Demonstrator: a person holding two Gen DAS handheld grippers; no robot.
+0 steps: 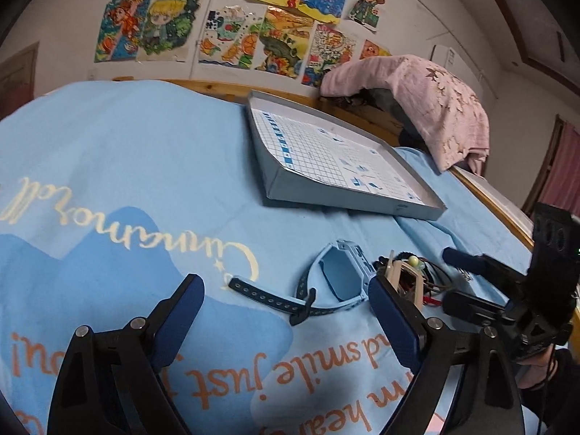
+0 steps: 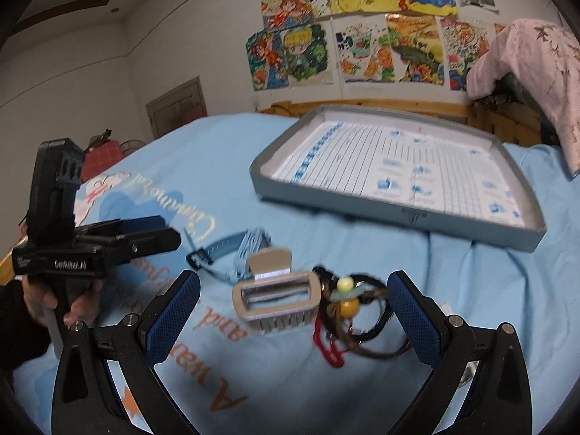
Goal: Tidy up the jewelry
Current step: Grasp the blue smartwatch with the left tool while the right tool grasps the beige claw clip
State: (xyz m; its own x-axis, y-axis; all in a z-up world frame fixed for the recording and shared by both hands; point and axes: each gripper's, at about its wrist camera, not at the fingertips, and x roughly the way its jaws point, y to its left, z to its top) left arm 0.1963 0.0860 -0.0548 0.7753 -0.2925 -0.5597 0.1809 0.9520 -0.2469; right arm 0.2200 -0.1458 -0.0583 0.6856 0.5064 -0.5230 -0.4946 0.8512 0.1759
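Blue-padded, our left tool (image 1: 286, 311) stands wide with nothing in it, and the watch (image 1: 340, 275) lies just ahead toward its right pad, strap running leftward across the bed (image 1: 145, 166). Our right tool (image 2: 293, 308) gapes empty too, framing the hair clip (image 2: 277, 299) and tangled cords (image 2: 355, 311). Farther off sits the grey tray (image 2: 398, 214); nothing blocks the way there.

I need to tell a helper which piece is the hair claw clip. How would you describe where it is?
On the light blue bedspread, look in front of the shallow grey box lid, between the blue watch and a tangle of dark cords. The hair claw clip is the beige rectangular frame with teeth.
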